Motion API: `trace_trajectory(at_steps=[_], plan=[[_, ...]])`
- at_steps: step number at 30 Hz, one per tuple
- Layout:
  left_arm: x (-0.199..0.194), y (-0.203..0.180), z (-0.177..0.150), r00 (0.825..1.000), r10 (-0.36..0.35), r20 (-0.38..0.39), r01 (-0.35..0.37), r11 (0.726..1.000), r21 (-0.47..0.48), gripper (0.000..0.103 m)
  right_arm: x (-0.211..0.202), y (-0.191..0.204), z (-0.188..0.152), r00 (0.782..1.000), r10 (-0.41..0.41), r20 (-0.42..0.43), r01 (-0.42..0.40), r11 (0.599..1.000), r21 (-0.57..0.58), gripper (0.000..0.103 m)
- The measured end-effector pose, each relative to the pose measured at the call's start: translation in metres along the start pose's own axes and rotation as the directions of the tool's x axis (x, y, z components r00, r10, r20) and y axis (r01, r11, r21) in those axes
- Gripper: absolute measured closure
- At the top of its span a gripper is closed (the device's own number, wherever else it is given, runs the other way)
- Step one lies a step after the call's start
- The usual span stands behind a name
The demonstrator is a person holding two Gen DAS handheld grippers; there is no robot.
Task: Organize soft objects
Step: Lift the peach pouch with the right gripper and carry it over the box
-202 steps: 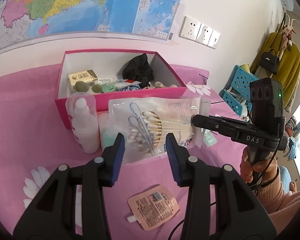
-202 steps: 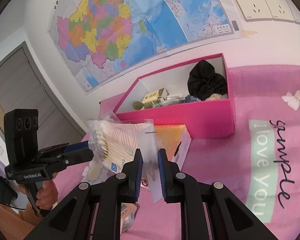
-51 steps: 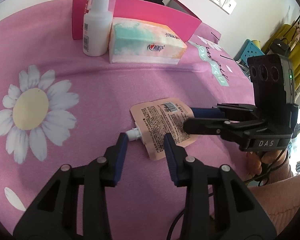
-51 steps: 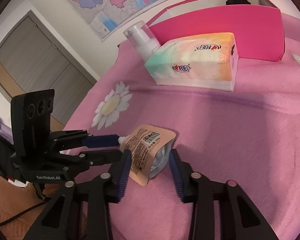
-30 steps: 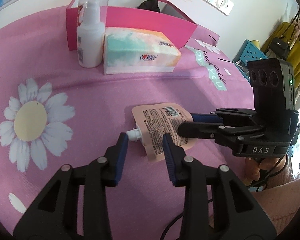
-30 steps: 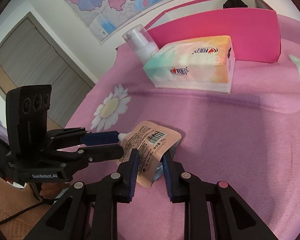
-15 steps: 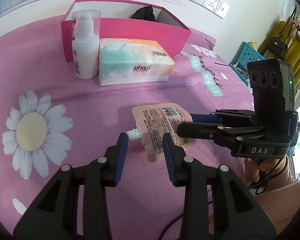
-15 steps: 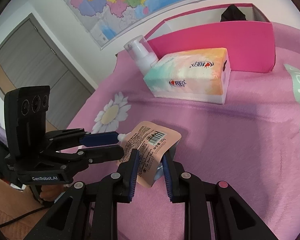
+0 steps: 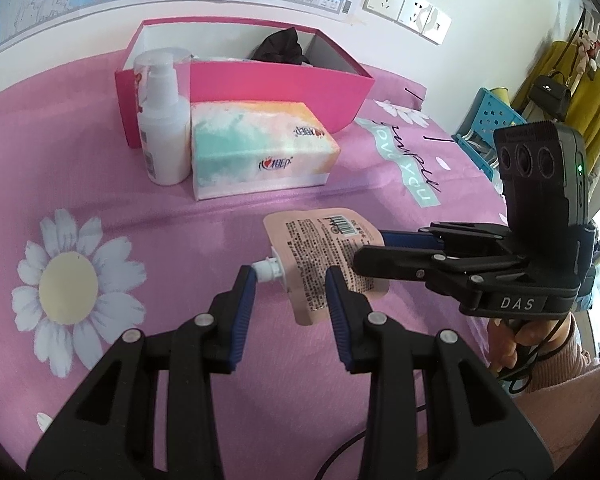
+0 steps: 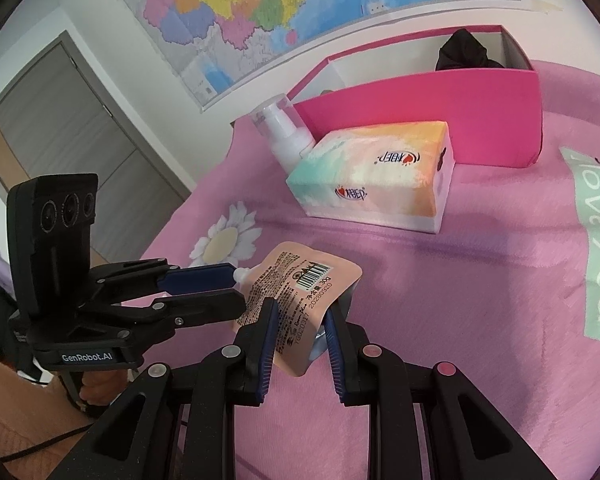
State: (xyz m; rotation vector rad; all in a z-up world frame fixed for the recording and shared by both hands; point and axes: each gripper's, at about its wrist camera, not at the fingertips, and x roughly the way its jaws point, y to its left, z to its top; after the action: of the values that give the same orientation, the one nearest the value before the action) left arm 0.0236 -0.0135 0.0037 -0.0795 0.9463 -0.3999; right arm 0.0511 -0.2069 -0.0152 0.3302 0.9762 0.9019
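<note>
A peach spout pouch [image 9: 320,252] with a barcode is held off the pink cloth. My right gripper [image 10: 300,312] is shut on the pouch [image 10: 300,292] at its lower edge; it also shows in the left wrist view [image 9: 370,248]. My left gripper [image 9: 290,280] is open, its jaws on either side of the pouch's white spout end, not gripping; it also shows in the right wrist view [image 10: 230,284]. The pink box [image 9: 268,80] stands at the back with a black soft item [image 9: 280,46] inside.
A tissue pack [image 9: 260,148] and a white pump bottle [image 9: 162,136] stand in front of the pink box. The pink flowered cloth [image 9: 100,208] covers the table. A wall map and sockets are behind. A blue crate [image 9: 492,128] stands right.
My right gripper closed on the pouch and lifted it off the cloth. Both grippers have risen and tilted up, so the box and wall show more. The left gripper stays open.
</note>
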Motion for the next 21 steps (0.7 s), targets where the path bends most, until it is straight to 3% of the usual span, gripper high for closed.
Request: trace_trajectory(at_steps=[21], plan=[[-0.008, -0.01, 0.012, 0.999, 0.014, 0.044, -0.015, 0.999, 0.033, 0.065, -0.012, 0.001, 0.01, 0.999, -0.016, 0.046, 0.017, 1.0, -0.012, 0.079]])
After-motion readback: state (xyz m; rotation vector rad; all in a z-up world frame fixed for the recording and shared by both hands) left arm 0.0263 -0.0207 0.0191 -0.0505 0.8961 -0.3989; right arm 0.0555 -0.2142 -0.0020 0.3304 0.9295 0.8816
